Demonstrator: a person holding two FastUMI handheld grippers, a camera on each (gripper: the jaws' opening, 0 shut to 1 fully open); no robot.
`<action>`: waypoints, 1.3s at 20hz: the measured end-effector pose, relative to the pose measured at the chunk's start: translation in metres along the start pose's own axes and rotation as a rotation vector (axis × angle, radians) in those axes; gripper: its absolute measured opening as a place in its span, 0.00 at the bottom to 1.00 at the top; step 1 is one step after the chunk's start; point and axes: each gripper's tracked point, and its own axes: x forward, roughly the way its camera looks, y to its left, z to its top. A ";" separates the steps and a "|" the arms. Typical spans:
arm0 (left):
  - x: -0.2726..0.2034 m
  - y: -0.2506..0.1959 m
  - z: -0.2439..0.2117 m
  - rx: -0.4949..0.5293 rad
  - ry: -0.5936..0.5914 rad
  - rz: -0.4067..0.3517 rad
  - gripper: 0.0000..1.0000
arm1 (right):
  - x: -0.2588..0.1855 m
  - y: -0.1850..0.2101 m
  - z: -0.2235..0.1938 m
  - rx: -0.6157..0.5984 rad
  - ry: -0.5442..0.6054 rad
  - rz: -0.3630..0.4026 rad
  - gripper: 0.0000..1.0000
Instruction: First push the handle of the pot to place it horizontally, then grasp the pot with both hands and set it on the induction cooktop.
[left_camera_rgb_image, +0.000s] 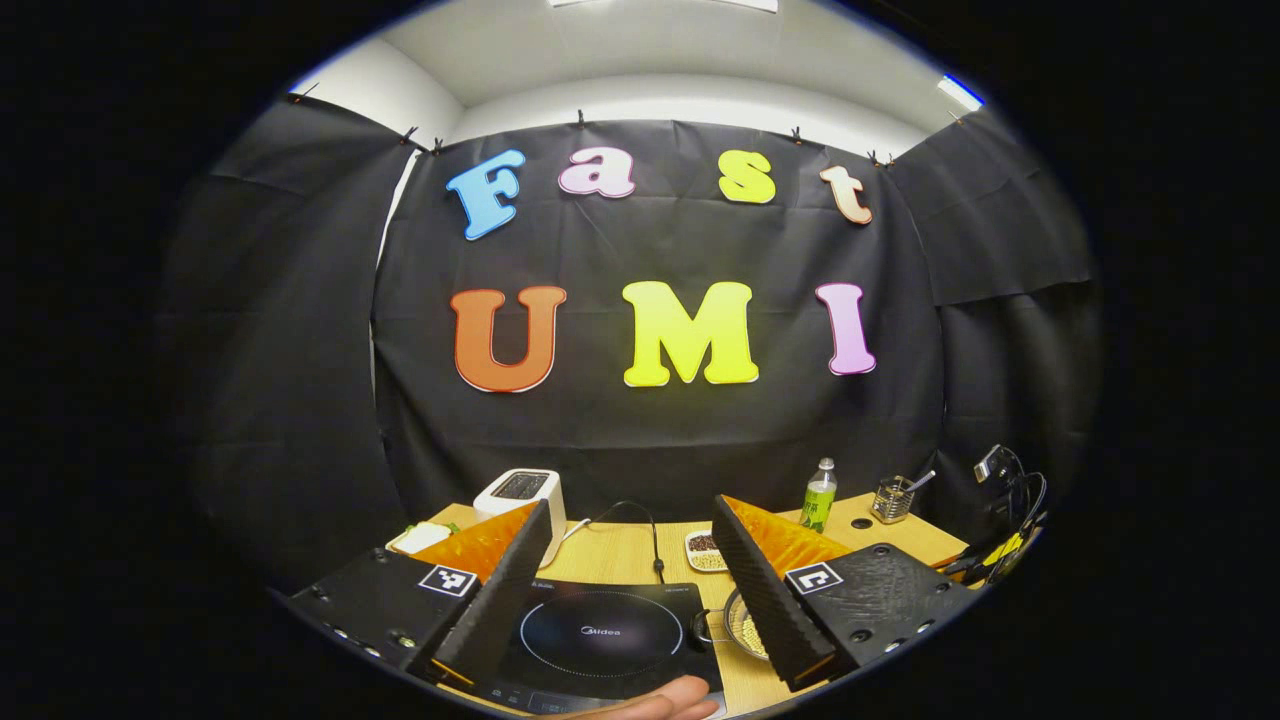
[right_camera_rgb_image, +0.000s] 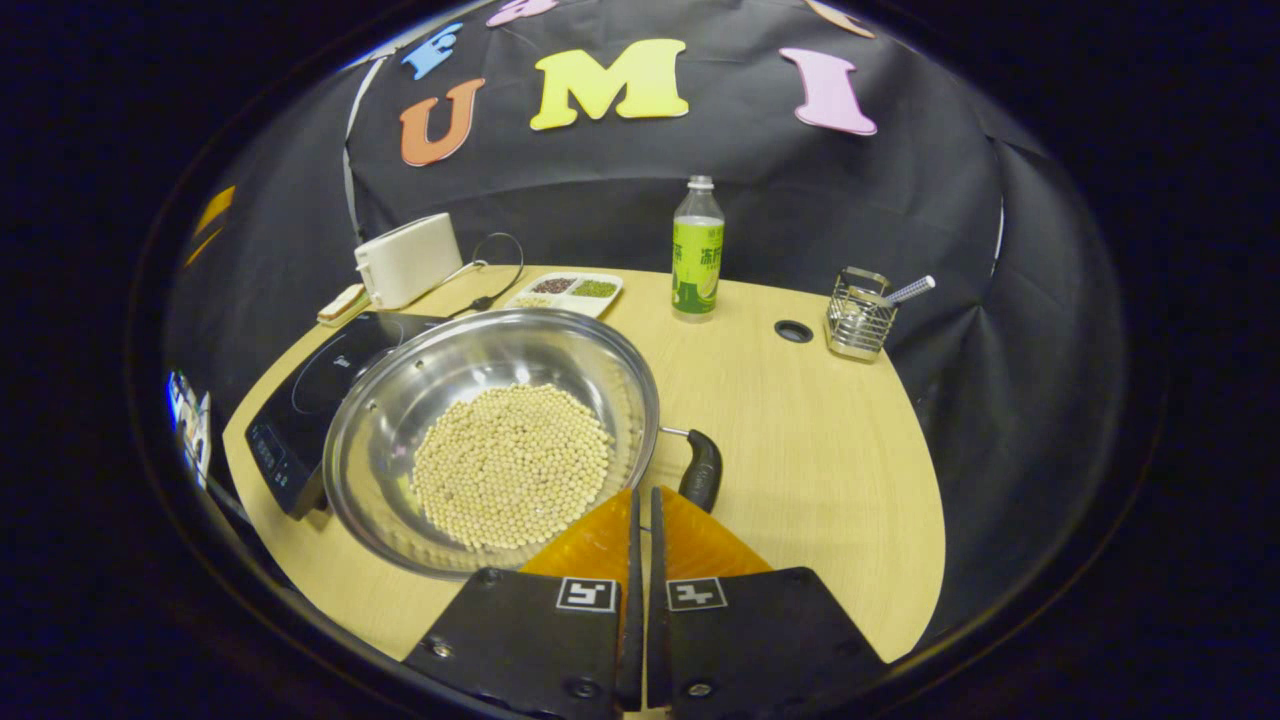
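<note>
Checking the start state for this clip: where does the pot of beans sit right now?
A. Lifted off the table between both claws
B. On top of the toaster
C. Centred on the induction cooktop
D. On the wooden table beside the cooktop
D: the pot rests on the table, next to the induction cooktop, whose ring is bare.

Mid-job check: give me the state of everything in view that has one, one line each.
Left gripper: open, above the induction cooktop.
Right gripper: shut on nothing, at the pot's near rim.
Pot: on the table, beside the cooktop, holding beans.
Pot handle: hanging down, not horizontal.
Bottle: upright, capped.
Toaster: upright on the table.
</note>
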 end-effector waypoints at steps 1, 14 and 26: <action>0.002 -0.001 -0.001 -0.005 0.008 -0.001 0.96 | 0.003 -0.001 0.002 -0.003 -0.002 -0.006 0.05; 0.027 -0.022 -0.051 0.008 0.132 -0.045 0.96 | -0.012 -0.030 0.022 0.053 -0.128 -0.130 0.21; 0.056 -0.072 -0.164 -0.005 0.433 -0.155 0.97 | -0.003 -0.033 0.027 0.231 -0.151 -0.128 0.95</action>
